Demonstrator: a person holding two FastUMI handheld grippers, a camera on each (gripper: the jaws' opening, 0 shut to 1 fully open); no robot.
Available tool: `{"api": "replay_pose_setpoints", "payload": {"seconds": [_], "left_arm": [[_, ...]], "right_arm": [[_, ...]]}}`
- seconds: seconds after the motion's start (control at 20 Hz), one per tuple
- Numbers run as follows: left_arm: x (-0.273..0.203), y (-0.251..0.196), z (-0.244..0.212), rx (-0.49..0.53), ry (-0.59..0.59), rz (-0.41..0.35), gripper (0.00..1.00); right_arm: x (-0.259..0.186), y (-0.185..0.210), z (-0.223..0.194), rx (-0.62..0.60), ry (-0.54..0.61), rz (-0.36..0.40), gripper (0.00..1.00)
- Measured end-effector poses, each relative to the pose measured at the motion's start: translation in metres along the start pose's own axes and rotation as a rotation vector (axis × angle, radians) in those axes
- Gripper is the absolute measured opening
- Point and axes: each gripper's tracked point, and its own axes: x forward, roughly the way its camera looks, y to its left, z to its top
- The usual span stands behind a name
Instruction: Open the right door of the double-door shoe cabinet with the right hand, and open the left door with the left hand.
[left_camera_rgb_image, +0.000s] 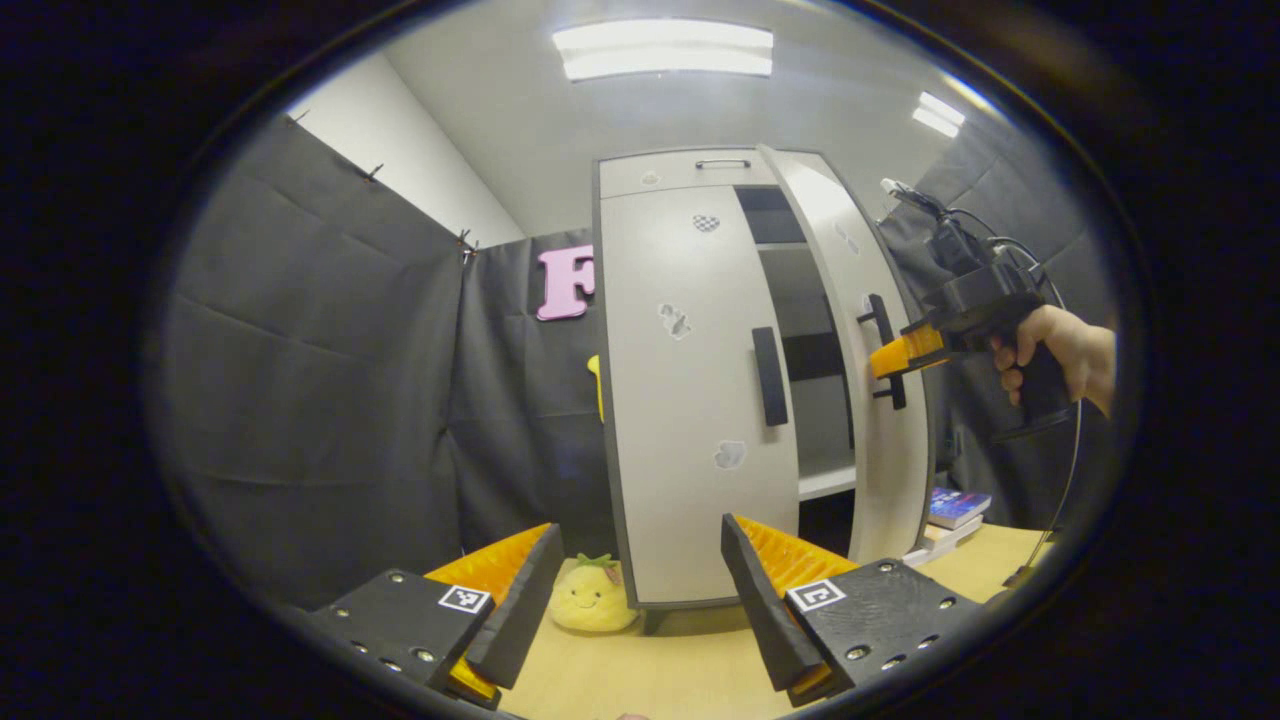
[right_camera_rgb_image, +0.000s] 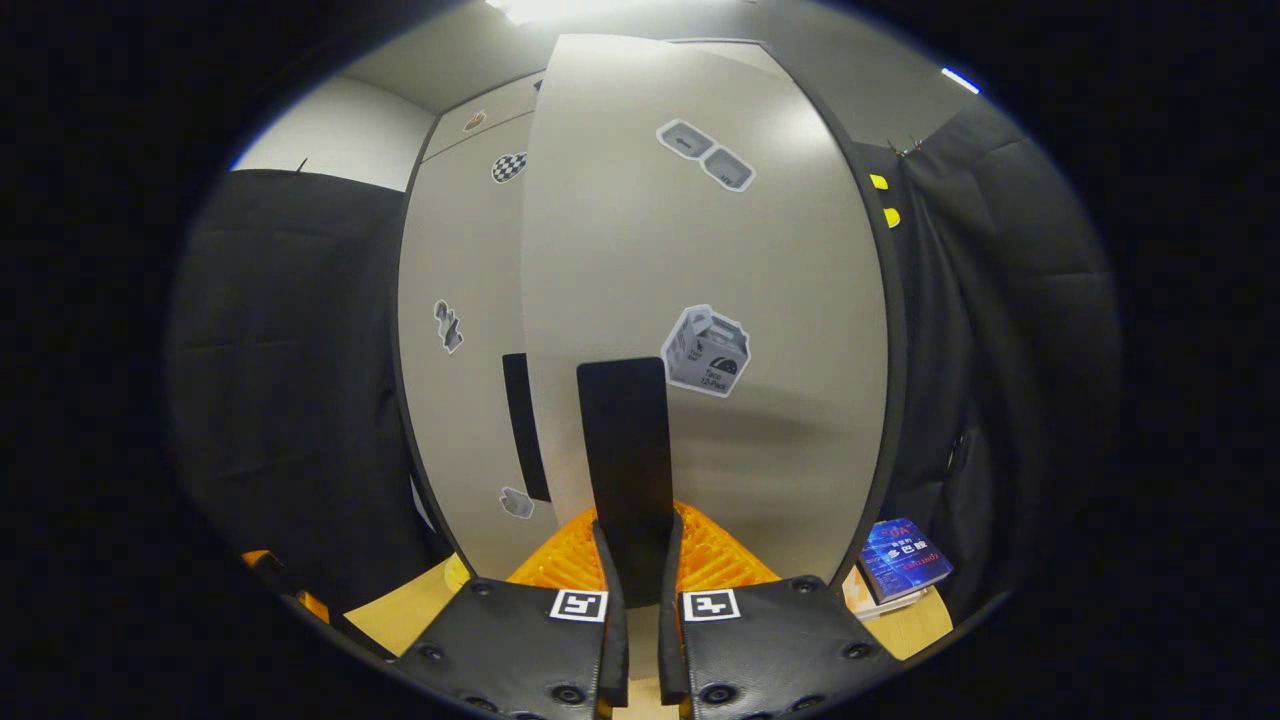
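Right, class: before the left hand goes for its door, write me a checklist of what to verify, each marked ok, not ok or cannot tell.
1. Right gripper shut on the black bar handle of the pale grey right door: ok.
2. Right door swung partly open: ok.
3. Pale grey left door opened: not ok, it sits closed.
4. Left gripper fingers spread, ready: ok.
5. Left door's black bar handle unobstructed: ok.
6. Yellow pineapple plush toy clear of the left door's swing: cannot tell.

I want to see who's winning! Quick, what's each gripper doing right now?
Left gripper: open, holding nothing, well back from the closed left door.
Right gripper: shut on the right door's handle.
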Motion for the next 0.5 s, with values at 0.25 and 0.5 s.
{"api": "replay_pose_setpoints", "payload": {"seconds": [0.25, 0.5], "left_arm": [[0.000, -0.035, -0.001, 0.006, 0.003, -0.081, 0.92], [0.009, -0.072, 0.003, -0.002, -0.006, -0.157, 0.91]], "right_arm": [[-0.008, -0.010, 0.000, 0.008, -0.005, 0.010, 0.13], [-0.019, -0.022, 0.000, 0.008, -0.007, -0.008, 0.13]]}}
